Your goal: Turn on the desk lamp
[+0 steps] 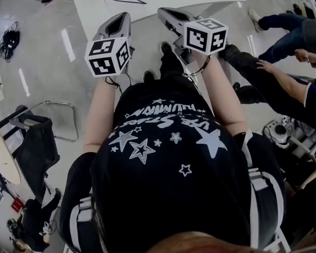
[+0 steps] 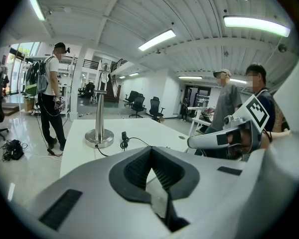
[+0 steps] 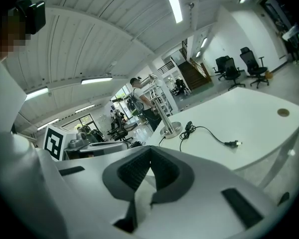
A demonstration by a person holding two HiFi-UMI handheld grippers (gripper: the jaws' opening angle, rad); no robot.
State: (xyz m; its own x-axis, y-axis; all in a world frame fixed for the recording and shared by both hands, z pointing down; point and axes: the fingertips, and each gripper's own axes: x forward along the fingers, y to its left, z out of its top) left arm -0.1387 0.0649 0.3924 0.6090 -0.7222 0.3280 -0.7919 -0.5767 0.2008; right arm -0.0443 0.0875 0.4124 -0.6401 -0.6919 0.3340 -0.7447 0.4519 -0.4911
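The head view looks down on the person's black shirt with white stars. It shows both claws held out side by side in front of the body. The left claw and the right claw both reach over the near edge of the white tabletop. Each one has a cube with black and white squares on it.

Only the two gripper views show the desk lamp. In the left gripper view the desk lamp stands far back on the tabletop, well apart from the claw. A person with a backpack stands on the floor behind it.

In the right gripper view the desk lamp shows again. A black cord curls beside its base and ends in a plug that lies on the bare tabletop.

The left claw has its two sides pressed together, with nothing between them. The right claw is closed tight too, and it is empty. Neither touches the lamp.

The lamp has a thin silver pole that stands straight up on a round, shiny, flat base. Its top is too small to make out.
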